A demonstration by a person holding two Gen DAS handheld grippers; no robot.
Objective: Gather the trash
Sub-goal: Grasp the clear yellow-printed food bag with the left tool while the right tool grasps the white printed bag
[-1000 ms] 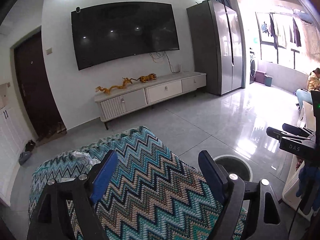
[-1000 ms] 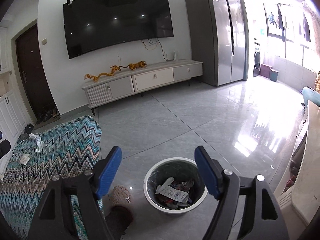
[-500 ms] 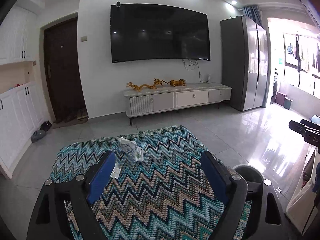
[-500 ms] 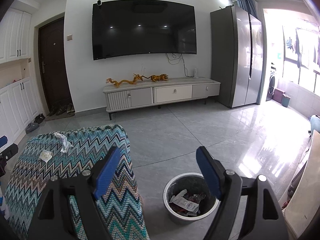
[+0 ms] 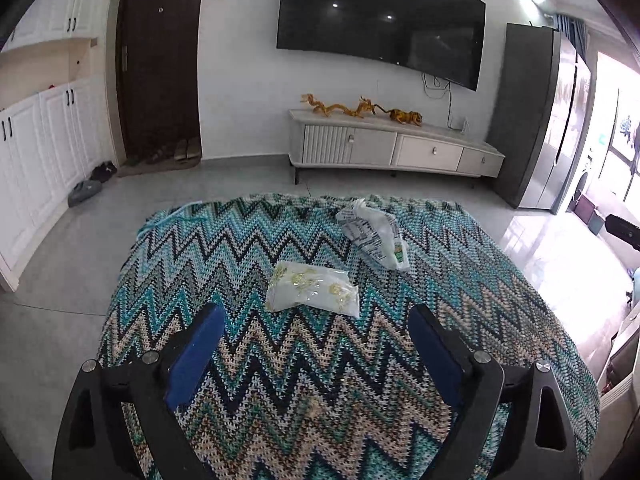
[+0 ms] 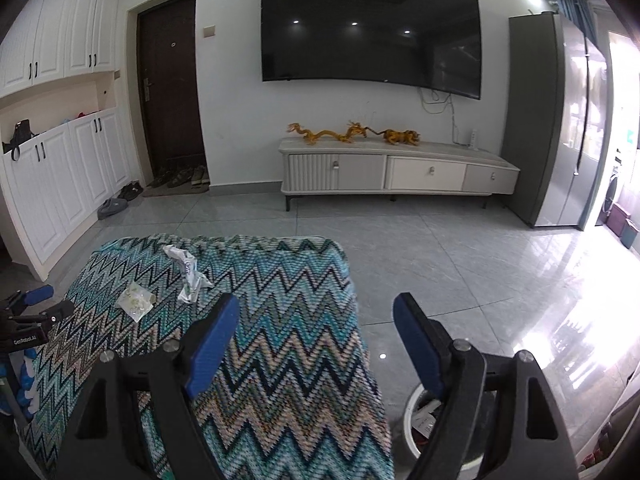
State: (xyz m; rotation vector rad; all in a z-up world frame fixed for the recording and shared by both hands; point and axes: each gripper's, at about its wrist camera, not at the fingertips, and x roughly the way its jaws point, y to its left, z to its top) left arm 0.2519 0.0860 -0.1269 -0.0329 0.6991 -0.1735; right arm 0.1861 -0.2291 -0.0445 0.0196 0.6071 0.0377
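wrist views, both facing zigzag cloth (image 5: 360, 380)

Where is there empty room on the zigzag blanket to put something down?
The near part of the zigzag blanket, in front of the flat packet, is bare, and so is its left side. It's crowded only where the packet and the crumpled wrapper lie.

TV (image 6: 370, 30) top centre; cabinet (image 6: 400, 172) below, gold figurines (image 6: 352, 134) on it; door (image 6: 170, 92) left; fridge (image 6: 556, 120) right.
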